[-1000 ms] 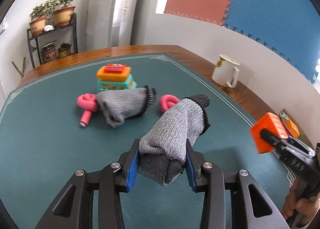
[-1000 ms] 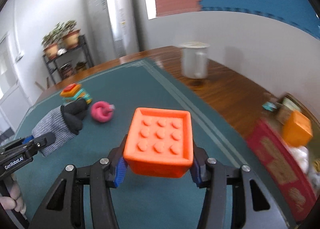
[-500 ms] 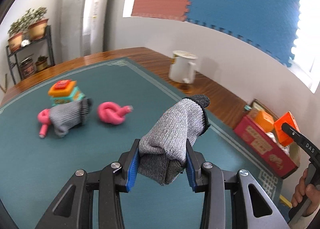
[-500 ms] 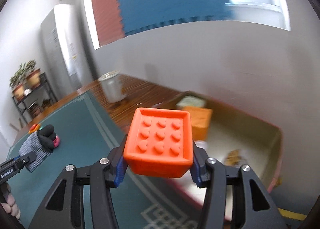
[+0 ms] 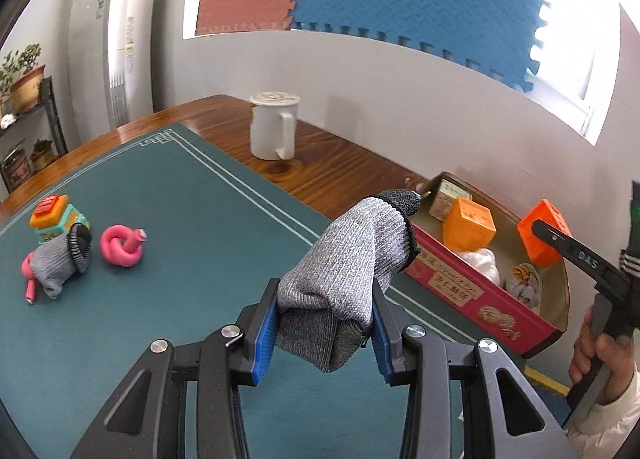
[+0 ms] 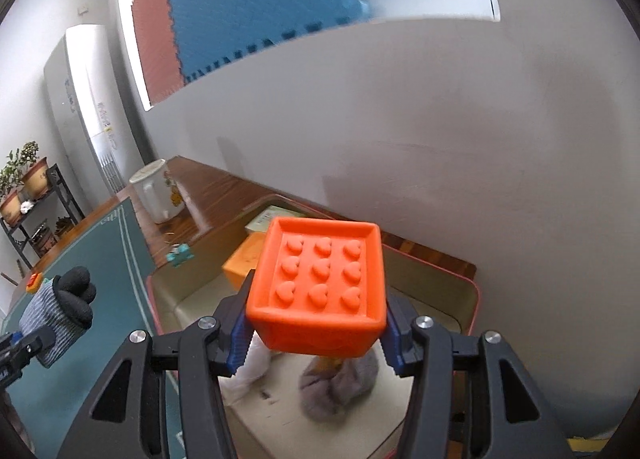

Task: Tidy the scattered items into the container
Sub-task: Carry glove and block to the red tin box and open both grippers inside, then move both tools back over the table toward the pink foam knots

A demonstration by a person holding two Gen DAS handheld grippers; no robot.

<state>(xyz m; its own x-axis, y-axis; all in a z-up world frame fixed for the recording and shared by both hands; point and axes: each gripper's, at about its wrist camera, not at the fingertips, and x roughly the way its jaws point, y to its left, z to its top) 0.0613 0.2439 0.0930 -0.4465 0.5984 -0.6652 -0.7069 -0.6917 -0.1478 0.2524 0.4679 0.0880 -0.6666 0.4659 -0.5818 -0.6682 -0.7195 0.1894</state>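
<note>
Only the left wrist view catches the green mat (image 5: pixel 168 219) with a second glove (image 5: pixel 60 263) and pink knot (image 5: pixel 120 247). Red tin (image 6: pixel 472 299) holds an orange cube (image 6: pixel 244 259), grey cloth (image 6: pixel 340 383). Right gripper (image 6: pixel 316 343) pinches the orange block (image 6: pixel 320 291) above it; left gripper (image 5: pixel 324 331) squeezes a grey glove (image 5: pixel 352 255) beside it.

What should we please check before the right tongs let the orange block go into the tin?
1. Right tongs shut on the orange block: ok.
2. Block above the open red tin, not the mat: ok.
3. Landing spot: grey cloth and white item lie below: not ok.
4. Height above the tin floor: cannot tell.
5. Left tongs grip the grey glove firmly: ok.
6. Left tongs outside the tin, clear of the drop: ok.
</note>
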